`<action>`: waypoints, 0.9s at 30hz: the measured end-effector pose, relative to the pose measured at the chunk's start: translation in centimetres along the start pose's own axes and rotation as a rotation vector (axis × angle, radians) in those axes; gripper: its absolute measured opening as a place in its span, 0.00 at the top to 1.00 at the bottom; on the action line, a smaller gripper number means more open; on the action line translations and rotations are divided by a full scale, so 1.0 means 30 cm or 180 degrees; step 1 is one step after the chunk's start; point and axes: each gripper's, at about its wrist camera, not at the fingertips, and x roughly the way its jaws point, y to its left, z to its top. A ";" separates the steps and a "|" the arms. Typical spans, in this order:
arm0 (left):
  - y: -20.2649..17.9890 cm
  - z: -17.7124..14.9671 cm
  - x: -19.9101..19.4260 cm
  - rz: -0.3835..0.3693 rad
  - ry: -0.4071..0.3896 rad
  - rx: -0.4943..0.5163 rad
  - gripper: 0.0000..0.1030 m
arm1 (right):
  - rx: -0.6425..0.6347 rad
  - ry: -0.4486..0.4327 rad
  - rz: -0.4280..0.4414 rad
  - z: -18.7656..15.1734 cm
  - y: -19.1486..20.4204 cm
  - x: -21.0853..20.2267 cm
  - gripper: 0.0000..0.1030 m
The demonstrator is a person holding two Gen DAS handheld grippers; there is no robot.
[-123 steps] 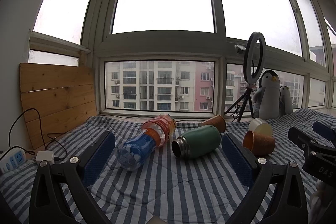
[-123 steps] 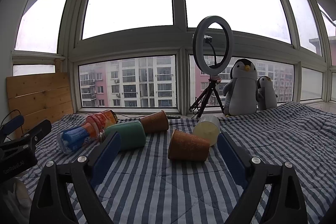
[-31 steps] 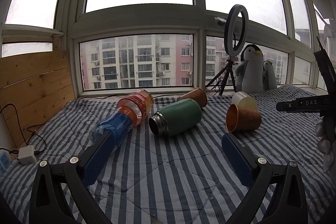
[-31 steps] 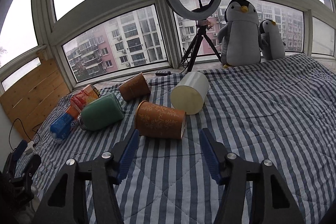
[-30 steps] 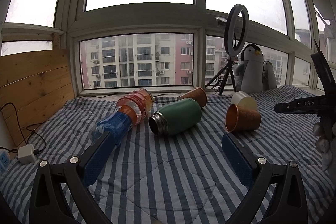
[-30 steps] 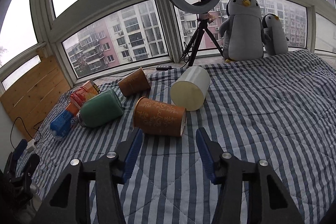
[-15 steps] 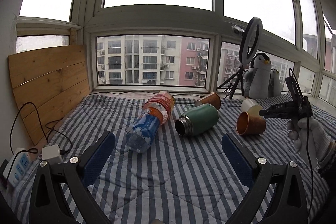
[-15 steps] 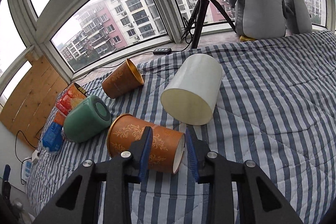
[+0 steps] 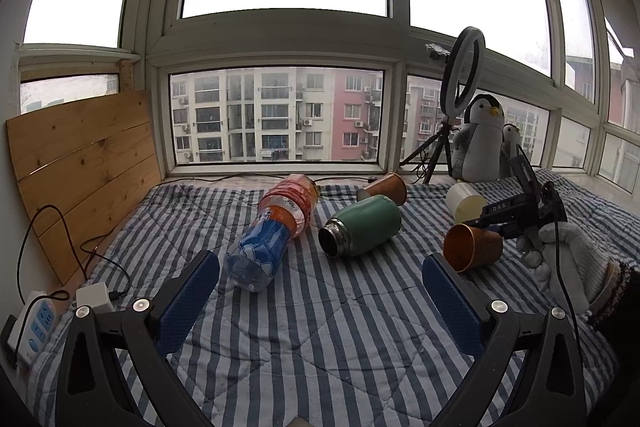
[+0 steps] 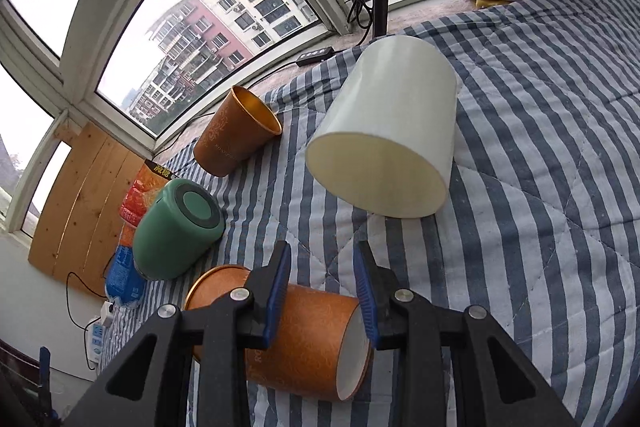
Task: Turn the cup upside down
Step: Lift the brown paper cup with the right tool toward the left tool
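Note:
An orange patterned paper cup (image 10: 304, 343) lies on its side on the striped blanket; it also shows in the left wrist view (image 9: 472, 253). My right gripper (image 10: 322, 267) is over it, its blue pads (image 10: 276, 287) straddling the cup's base end with a gap, jaws narrowed but still open. In the left wrist view the right gripper (image 9: 516, 217) sits above the cup. A cream cup (image 10: 384, 143) lies on its side just beyond. My left gripper (image 9: 320, 291) is open and empty, held back over the near blanket.
A second orange cup (image 10: 236, 143), a green flask (image 10: 178, 229) and a plastic bottle (image 9: 272, 231) lie on their sides to the left. A ring light tripod (image 9: 452, 131) and plush penguins (image 9: 482, 139) stand by the window. A power strip (image 9: 32, 327) and wooden board (image 9: 84, 167) are at far left.
My right gripper has dropped down and forward onto the near orange cup and its jaws have narrowed around the cup's base end. The left gripper has pulled back slightly.

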 end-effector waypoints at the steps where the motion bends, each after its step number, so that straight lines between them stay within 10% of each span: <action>1: -0.005 0.001 0.000 0.0002 0.0003 0.0022 0.00 | -0.0069 0.0033 0.0000 -0.015 0.018 0.000 0.72; 14: -0.170 0.010 0.032 -0.0381 0.0267 0.0305 0.00 | -0.0489 0.0013 -0.0075 -0.226 0.109 -0.183 0.72; 23: -0.558 0.126 0.182 -0.0842 0.0878 0.1294 0.00 | -0.0371 -0.0476 -0.0068 -0.302 0.031 -0.398 0.70; 27: -0.764 0.125 0.298 -0.0840 0.1160 0.1976 0.00 | -0.0437 -0.0727 -0.0265 -0.386 -0.019 -0.484 0.48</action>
